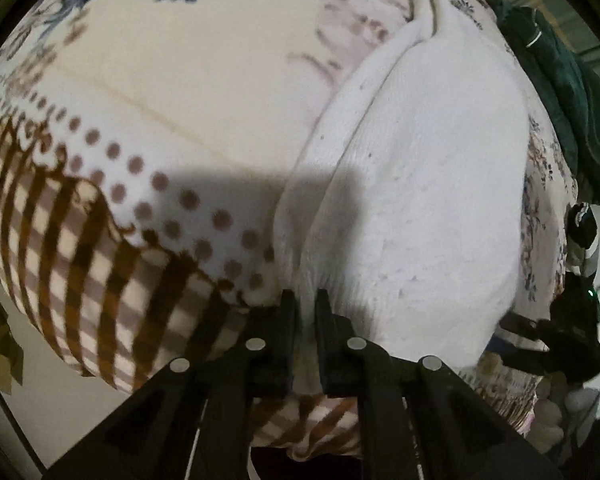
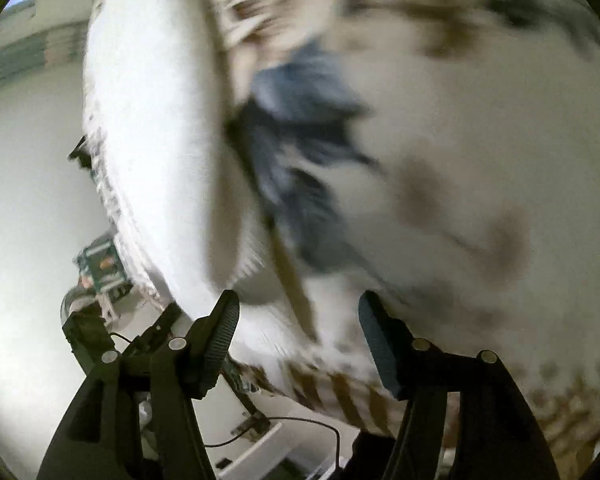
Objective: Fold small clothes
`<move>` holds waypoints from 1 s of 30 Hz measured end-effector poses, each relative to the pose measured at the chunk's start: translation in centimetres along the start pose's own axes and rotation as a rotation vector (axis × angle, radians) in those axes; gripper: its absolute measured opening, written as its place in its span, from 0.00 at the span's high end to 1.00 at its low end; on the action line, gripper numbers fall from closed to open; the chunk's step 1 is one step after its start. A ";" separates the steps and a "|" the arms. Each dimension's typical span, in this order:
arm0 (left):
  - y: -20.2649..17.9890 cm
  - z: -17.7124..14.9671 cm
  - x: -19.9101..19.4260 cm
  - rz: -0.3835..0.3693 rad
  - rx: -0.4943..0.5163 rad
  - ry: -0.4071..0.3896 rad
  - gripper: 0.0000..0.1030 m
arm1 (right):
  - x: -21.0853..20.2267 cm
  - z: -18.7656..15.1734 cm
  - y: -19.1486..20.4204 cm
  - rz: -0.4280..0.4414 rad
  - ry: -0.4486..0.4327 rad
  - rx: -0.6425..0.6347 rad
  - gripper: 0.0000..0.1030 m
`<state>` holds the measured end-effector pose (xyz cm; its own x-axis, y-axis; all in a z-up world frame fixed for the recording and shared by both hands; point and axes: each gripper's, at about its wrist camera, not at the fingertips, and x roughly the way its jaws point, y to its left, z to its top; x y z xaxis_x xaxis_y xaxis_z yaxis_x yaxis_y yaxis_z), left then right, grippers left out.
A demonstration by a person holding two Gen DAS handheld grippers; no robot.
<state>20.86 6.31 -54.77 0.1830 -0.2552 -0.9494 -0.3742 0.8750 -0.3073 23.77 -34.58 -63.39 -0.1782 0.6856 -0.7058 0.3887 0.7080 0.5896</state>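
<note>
A white knitted garment (image 1: 420, 180) lies folded lengthwise on a patterned blanket (image 1: 160, 80), its doubled edge running away from me. My left gripper (image 1: 306, 306) points steeply down and is shut on the garment's near end, with white cloth pinched between the black fingers. In the right wrist view, which is blurred, the same white garment (image 2: 148, 100) shows at the left. My right gripper (image 2: 299, 312) is open over the blanket (image 2: 480, 140), and nothing is held between its ribbed pads (image 2: 224, 332).
A dark green piece of clothing (image 1: 560, 92) lies at the blanket's far right edge. The blanket has brown checks (image 1: 80, 260), dots and blue flowers (image 2: 300, 140). Pale floor (image 2: 28, 200), a cable (image 2: 300, 424) and small items lie beyond the bed's edge.
</note>
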 end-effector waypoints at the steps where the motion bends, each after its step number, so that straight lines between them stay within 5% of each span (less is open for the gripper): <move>1: 0.1 0.1 -0.5 -0.007 0.003 -0.006 0.93 | 0.4 0.0 0.5 0.009 0.002 -0.006 0.69; 2: 0.2 0.2 -0.9 -0.010 0.006 -0.012 0.94 | 0.6 -0.3 0.8 0.025 0.000 -0.009 0.95; 9: 0.9 1.6 -2.6 -0.034 -0.006 -0.058 0.95 | -0.2 -5.7 1.9 -0.089 -0.075 0.055 0.97; 17: 3.7 3.3 -2.6 -0.053 -0.033 -0.050 0.97 | 1.2 -10.1 3.5 -0.113 0.015 0.021 0.98; 18: 3.8 3.4 -2.3 -0.050 -0.036 -0.037 0.94 | 2.1 -9.9 3.2 -0.127 0.023 0.047 0.98; 22: 3.6 3.1 -1.6 -0.094 -0.017 0.007 0.42 | 4.4 -8.3 2.2 -0.185 0.025 0.094 0.97; 25: 2.4 2.6 -0.6 -0.124 0.023 0.038 0.38 | 4.2 -8.1 2.4 -0.138 0.030 0.114 0.97; 27: 1.5 2.2 0.9 -0.100 0.067 0.087 0.40 | 3.6 -8.1 3.1 -0.140 0.022 0.098 0.97; 28: 0.9 1.9 1.7 -0.087 0.089 0.103 0.51 | 3.7 -8.1 3.5 -0.134 0.021 0.099 0.97; 30: 0.3 1.5 2.4 -0.089 0.106 0.107 0.94 | 3.6 -8.4 3.6 -0.140 0.029 0.111 0.97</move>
<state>22.55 6.54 -57.01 0.1114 -0.3714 -0.9218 -0.2614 0.8839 -0.3877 16.97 -28.11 -60.51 -0.2631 0.5872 -0.7655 0.4552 0.7752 0.4381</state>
